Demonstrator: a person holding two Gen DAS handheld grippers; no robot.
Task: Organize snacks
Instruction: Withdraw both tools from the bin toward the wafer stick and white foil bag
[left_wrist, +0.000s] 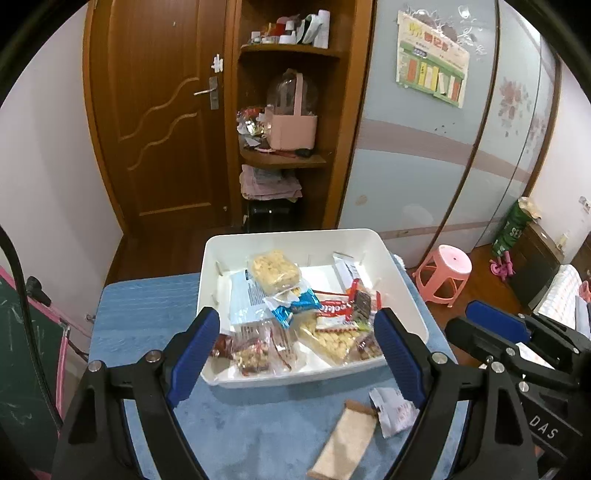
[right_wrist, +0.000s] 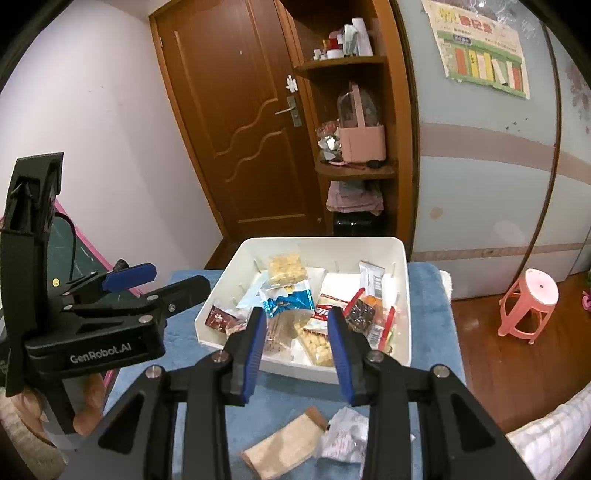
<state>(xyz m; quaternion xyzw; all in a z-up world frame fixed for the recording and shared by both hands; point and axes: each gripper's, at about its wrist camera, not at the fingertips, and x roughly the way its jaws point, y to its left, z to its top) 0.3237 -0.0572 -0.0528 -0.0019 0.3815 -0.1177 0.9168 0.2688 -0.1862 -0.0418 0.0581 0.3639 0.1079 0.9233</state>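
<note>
A white bin (left_wrist: 402, 280) (right_wrist: 325, 369) sits on a blue cloth-covered table (left_wrist: 147, 306) and holds several snack packets, among them a yellow cracker pack (left_wrist: 275, 271) and a blue-white wrapper (left_wrist: 295, 306). Two snacks lie on the cloth in front of the bin: a tan bar (left_wrist: 347, 439) (right_wrist: 284, 443) and a crumpled white packet (left_wrist: 393, 410) (right_wrist: 343, 432). My left gripper (left_wrist: 295, 336) is open and empty, hovering over the bin's near edge. My right gripper (right_wrist: 297, 339) is open and empty, above the two loose snacks. Each gripper shows in the other's view, the right one (left_wrist: 495, 325) and the left one (right_wrist: 129, 277).
A pink stool (left_wrist: 445, 275) (right_wrist: 528, 302) stands on the wood floor to the right. A wooden door (left_wrist: 159, 110) and corner shelves with a pink basket (left_wrist: 293, 129) are behind the table. A green board (left_wrist: 26, 350) leans at the left.
</note>
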